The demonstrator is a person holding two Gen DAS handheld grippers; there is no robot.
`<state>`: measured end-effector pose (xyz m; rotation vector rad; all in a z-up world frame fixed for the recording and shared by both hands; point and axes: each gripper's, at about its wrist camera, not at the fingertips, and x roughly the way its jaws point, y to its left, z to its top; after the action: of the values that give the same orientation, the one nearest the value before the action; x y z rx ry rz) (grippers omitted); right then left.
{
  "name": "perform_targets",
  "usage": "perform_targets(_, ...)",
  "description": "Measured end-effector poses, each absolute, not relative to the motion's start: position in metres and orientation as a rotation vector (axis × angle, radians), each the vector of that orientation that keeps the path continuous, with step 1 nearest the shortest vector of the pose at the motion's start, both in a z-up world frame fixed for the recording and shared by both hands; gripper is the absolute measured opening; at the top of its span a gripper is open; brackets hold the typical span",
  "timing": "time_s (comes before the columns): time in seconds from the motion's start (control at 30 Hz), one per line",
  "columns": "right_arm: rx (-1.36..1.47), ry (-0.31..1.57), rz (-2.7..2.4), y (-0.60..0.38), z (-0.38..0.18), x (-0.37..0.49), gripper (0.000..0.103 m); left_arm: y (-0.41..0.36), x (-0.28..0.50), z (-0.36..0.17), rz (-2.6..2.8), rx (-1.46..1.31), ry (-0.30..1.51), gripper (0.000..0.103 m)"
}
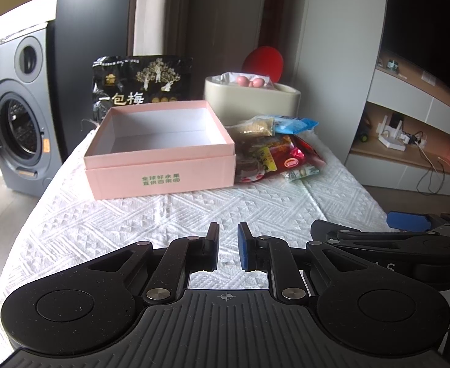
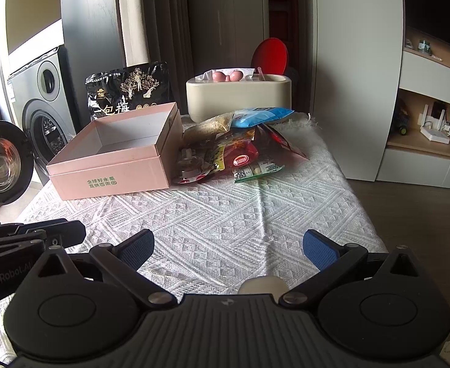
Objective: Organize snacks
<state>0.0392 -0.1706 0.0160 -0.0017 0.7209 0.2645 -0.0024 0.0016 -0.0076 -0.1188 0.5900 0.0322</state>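
Observation:
An open, empty pink box point(image 1: 163, 174) point(image 2: 111, 178) stands on the white textured tablecloth point(image 1: 133, 214). Just right of it lies a pile of several snack packets point(image 1: 271, 150) point(image 2: 231, 150), with a blue one on top and red and green ones lower down. A large black snack bag point(image 1: 139, 82) point(image 2: 126, 89) stands behind the box. My left gripper point(image 1: 228, 250) hovers shut over the near cloth with nothing between its pads. My right gripper point(image 2: 228, 250) is beside it, open wide and empty, well short of the pile.
A beige tub point(image 1: 249, 98) point(image 2: 237, 98) holding pink rounded items stands behind the pile, with a red disc point(image 1: 266, 59) beyond it. A washing machine point(image 1: 19, 116) with its door open is at the left. Shelving point(image 2: 424, 135) lies to the right.

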Motion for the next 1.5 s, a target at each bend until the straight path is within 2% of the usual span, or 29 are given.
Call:
perform_targets(0.4, 0.000, 0.729, 0.265, -0.174, 0.008, 0.041, 0.103, 0.004, -0.002, -0.015, 0.040, -0.129, 0.606, 0.017)
perform_targets(0.6, -0.026, 0.715, 0.278, -0.169, 0.004, 0.054, 0.103, 0.019, 0.016, -0.027, 0.033, -0.187, 0.680, 0.017)
perform_targets(0.73, -0.061, 0.699, 0.286, -0.158, 0.007, 0.087, 0.103, 0.041, 0.037, -0.039, -0.009, -0.273, 0.754, 0.017)
perform_targets(0.93, -0.022, 0.735, 0.352, -0.126, 0.013, 0.156, 0.103, 0.067, 0.068, -0.044, 0.069, -0.228, 0.775, 0.017)
perform_targets(1.0, 0.006, 0.763, 0.399, -0.112, 0.011, 0.178, 0.098, 0.078, 0.077, -0.043, 0.038, -0.254, 0.778, 0.017)
perform_targets(1.03, 0.026, 0.786, 0.429, -0.105, 0.008, 0.188, 0.086, 0.084, 0.080, -0.042, 0.011, -0.268, 0.773, 0.017)
perform_targets(1.13, 0.088, 0.818, 0.492, -0.086, 0.003, 0.209, 0.074, 0.100, 0.086, -0.040, -0.038, -0.304, 0.741, 0.017)
perform_targets(1.33, 0.092, 0.857, 0.624, -0.047, -0.006, 0.223, 0.072, 0.128, 0.094, -0.044, 0.009, -0.337, 0.719, 0.017)
perform_targets(1.37, 0.080, 0.857, 0.631, -0.042, -0.007, 0.222, 0.076, 0.130, 0.095, -0.045, 0.014, -0.343, 0.722, 0.017)
perform_targets(1.5, 0.071, 0.885, 0.761, -0.029, -0.010, 0.215, 0.076, 0.139, 0.103, -0.052, 0.015, -0.371, 0.737, 0.017)
